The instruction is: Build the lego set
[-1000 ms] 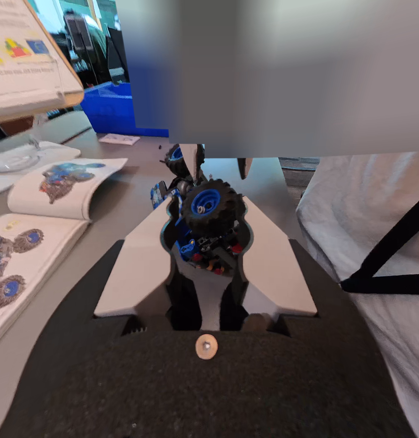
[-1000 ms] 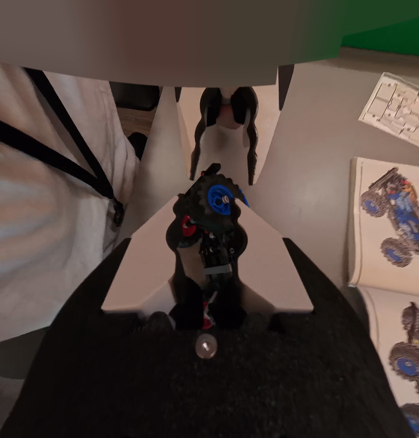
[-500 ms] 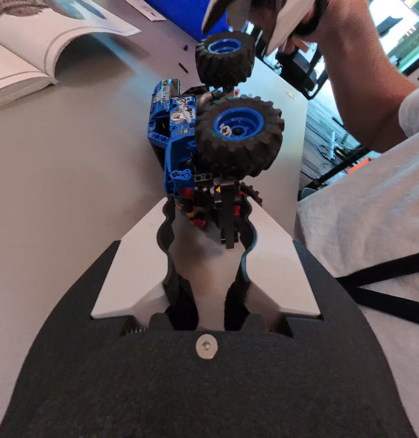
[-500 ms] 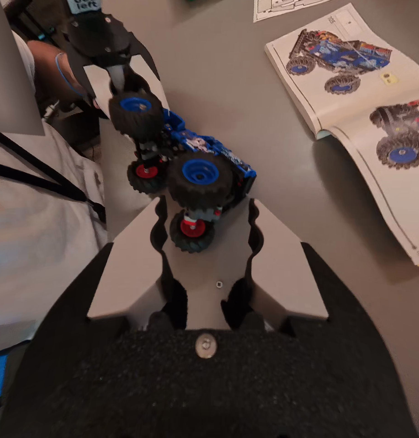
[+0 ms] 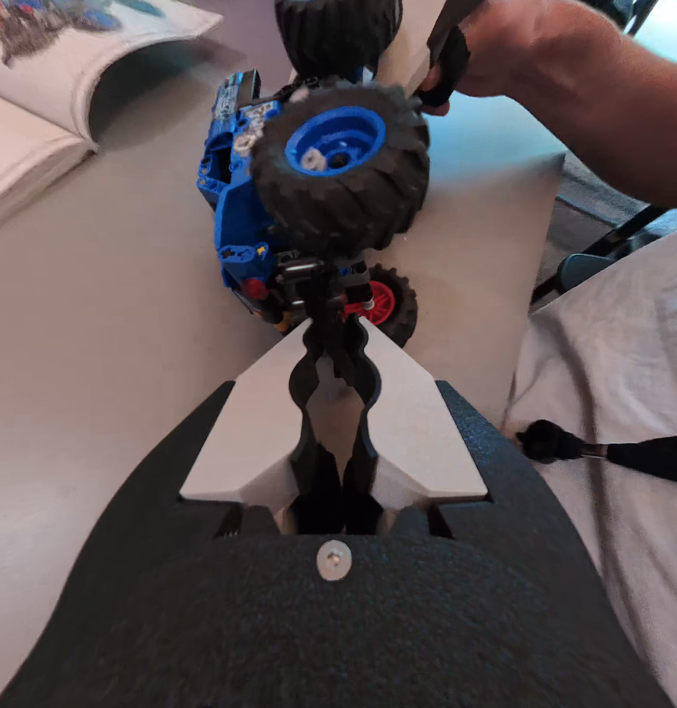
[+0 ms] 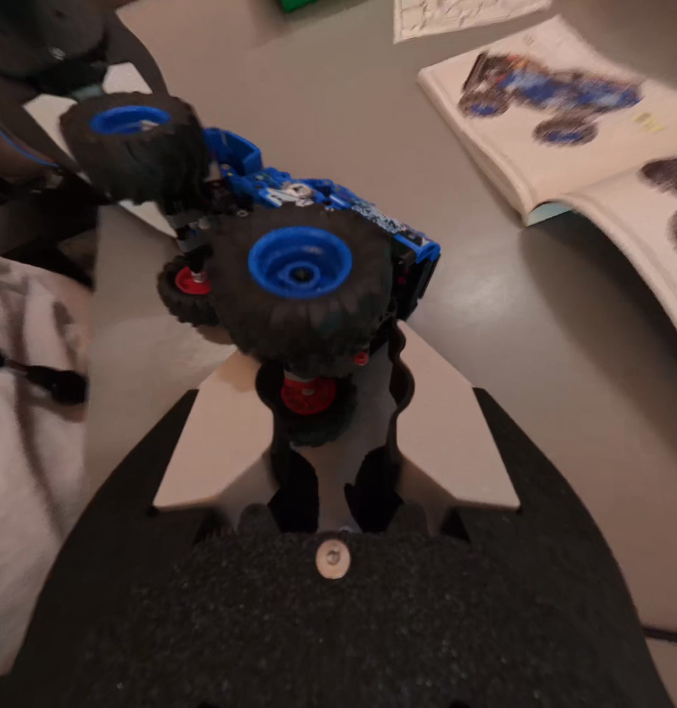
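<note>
left tool (image 5: 335, 344) has closed on truck's (image 5: 252, 214) black rear piece.

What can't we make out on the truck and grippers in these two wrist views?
- Left wrist view: far big wheel cut off by the top edge.
- Right wrist view: right gripper contact with small red-hub wheel unclear, blurred and hidden under the big tyre.
- Booklet pictures blurred.

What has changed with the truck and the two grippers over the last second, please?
The left gripper has closed on a black part at the lego truck's end. The right gripper, which clamped the truck a second ago, has opened around a small red wheel. The instruction booklet stays open on the table.
</note>
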Available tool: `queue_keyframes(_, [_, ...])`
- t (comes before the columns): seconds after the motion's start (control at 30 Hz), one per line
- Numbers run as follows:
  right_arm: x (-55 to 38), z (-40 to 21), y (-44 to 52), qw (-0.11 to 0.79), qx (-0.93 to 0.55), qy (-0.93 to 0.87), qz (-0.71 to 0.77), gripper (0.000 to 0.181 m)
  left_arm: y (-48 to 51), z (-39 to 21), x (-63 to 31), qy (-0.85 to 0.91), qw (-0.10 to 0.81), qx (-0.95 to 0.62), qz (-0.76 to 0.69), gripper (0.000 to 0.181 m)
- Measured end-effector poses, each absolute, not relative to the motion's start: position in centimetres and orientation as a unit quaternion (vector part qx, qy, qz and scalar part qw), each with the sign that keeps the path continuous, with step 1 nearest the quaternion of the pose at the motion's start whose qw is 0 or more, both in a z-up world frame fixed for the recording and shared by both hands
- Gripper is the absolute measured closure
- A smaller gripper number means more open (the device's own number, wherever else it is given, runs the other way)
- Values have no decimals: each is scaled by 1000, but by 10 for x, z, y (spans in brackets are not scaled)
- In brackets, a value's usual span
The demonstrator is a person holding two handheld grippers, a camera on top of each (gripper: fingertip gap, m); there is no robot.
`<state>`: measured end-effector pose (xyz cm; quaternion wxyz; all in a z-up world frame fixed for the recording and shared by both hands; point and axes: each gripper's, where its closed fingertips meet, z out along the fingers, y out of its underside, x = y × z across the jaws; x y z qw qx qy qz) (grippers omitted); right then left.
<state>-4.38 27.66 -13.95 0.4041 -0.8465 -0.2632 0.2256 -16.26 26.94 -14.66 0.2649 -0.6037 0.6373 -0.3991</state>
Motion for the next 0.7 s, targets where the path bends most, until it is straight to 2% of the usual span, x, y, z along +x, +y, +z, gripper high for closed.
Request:
queue_keyframes(0.1, [-35,-126,290,467,-831,-270,132,132,287,-137,-156,681,345,-552,-334,171])
queue_keyframes(0.17, [-28,-118,300,499,-823,-255,90,132,299,-134,-149,694,368,-529,-321,171])
queue_keyframes(0.47, [-18,-138,301,502,-846,-178,42,132,317,-151,-139,745,353,-440,-357,170])
queue_keyframes(0.6, [-18,-132,284,513,-842,-164,40,125,316,-149,-138,746,383,-421,-346,170])
queue_keyframes(0.7, [-13,-117,255,512,-848,-134,21,131,316,-149,-137,742,386,-427,-343,170])
